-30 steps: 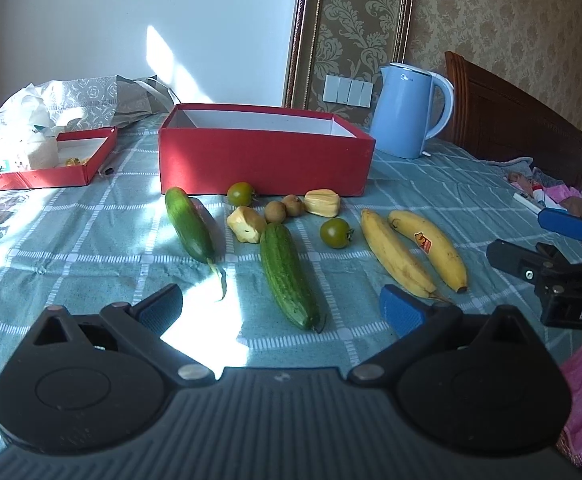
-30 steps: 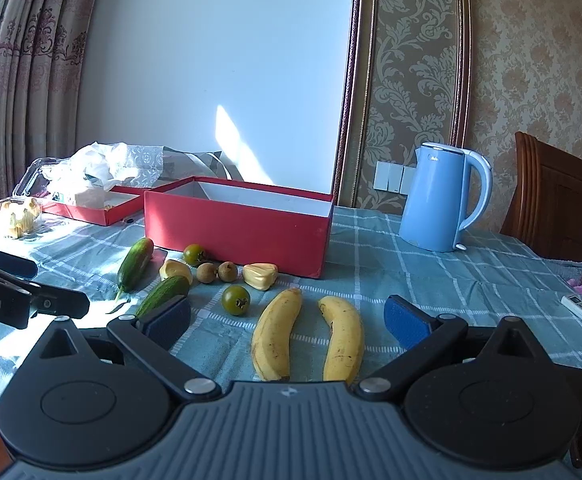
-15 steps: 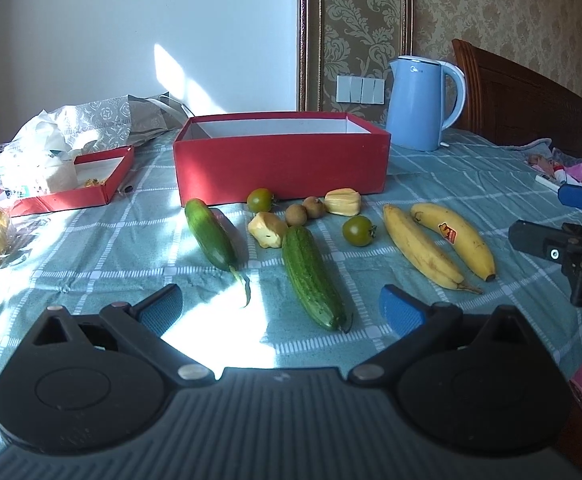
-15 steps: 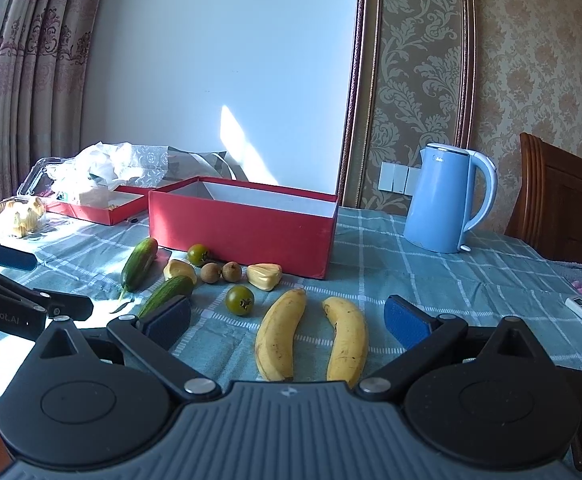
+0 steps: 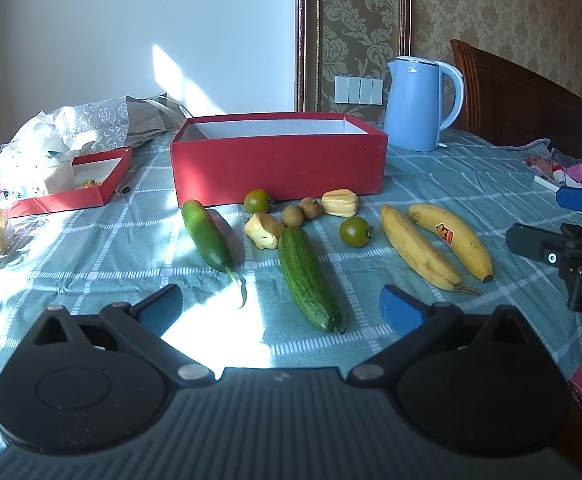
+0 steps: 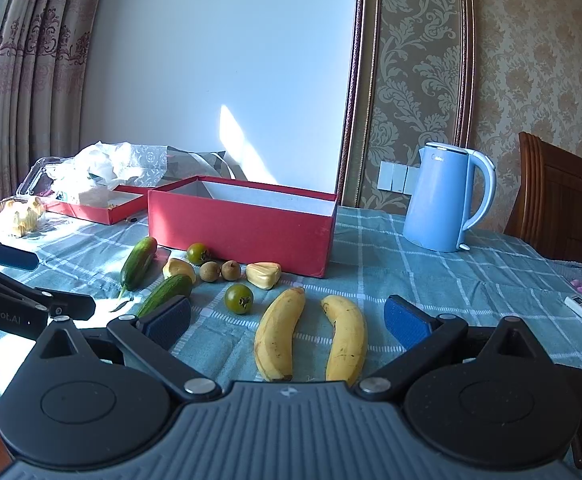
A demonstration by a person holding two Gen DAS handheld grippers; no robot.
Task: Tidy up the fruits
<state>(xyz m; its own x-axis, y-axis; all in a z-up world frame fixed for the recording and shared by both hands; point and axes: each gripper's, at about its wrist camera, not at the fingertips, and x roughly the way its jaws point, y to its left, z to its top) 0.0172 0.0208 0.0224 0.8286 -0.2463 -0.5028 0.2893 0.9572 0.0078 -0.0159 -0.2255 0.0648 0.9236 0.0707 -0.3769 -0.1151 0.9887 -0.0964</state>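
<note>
An open red box (image 5: 279, 164) (image 6: 239, 230) stands on the checked tablecloth. In front of it lie two cucumbers (image 5: 309, 278) (image 5: 207, 236), two bananas (image 5: 417, 252) (image 5: 453, 240) (image 6: 281, 332) (image 6: 347, 338), two green tomatoes (image 5: 355, 232) (image 5: 257, 200), two small brown fruits (image 5: 293, 215), and two yellow fruit pieces (image 5: 339, 202) (image 5: 265, 231). My left gripper (image 5: 281, 312) is open and empty, just short of the near cucumber. My right gripper (image 6: 287, 320) is open and empty, just short of the bananas.
A blue kettle (image 5: 419, 106) (image 6: 445, 196) stands behind the box at the right. A shallow red lid (image 5: 75, 182), crumpled paper and bags (image 5: 71, 128) and a food tray (image 6: 13, 212) lie at the left. A wooden chair (image 5: 527, 108) and small items (image 5: 551, 172) are at the right.
The left wrist view has swung slightly so the fruits sit more centred and the scene looks level. The right wrist view barely shifted. Both grippers stay open.
</note>
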